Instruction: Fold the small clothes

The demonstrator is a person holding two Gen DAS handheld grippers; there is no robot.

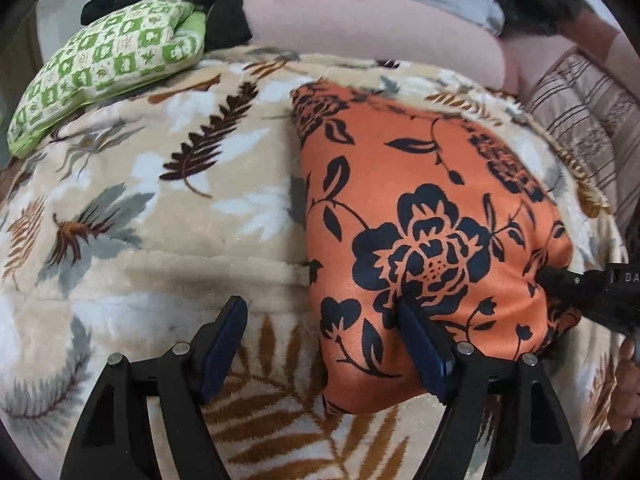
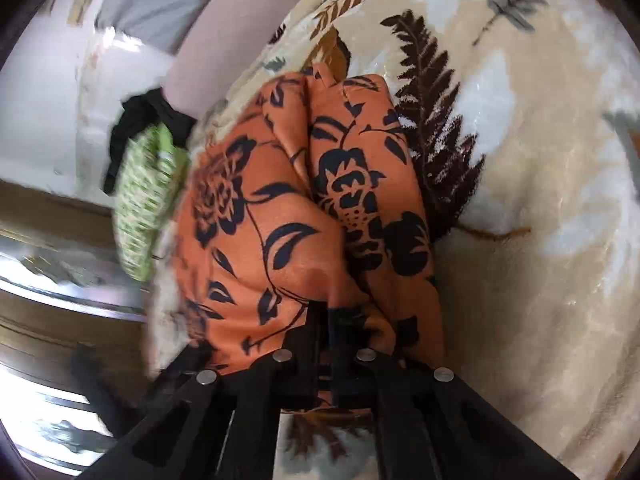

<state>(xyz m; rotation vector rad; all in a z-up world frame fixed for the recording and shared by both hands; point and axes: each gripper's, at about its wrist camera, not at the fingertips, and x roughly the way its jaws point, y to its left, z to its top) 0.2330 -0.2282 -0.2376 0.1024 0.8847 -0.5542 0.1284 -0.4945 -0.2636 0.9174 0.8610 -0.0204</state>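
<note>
Lying folded on the leaf-print blanket [image 1: 160, 184]: orange floral garment [image 1: 420, 216]. Left gripper [image 1: 320, 344] jaws wide, holding nothing, one finger on the cloth's near edge. Right gripper [image 2: 326, 320] pinched shut on bunched fabric. Only the left view shows the striped cushion [image 1: 588, 120]; both show the green pillow [image 1: 104, 64].
</note>
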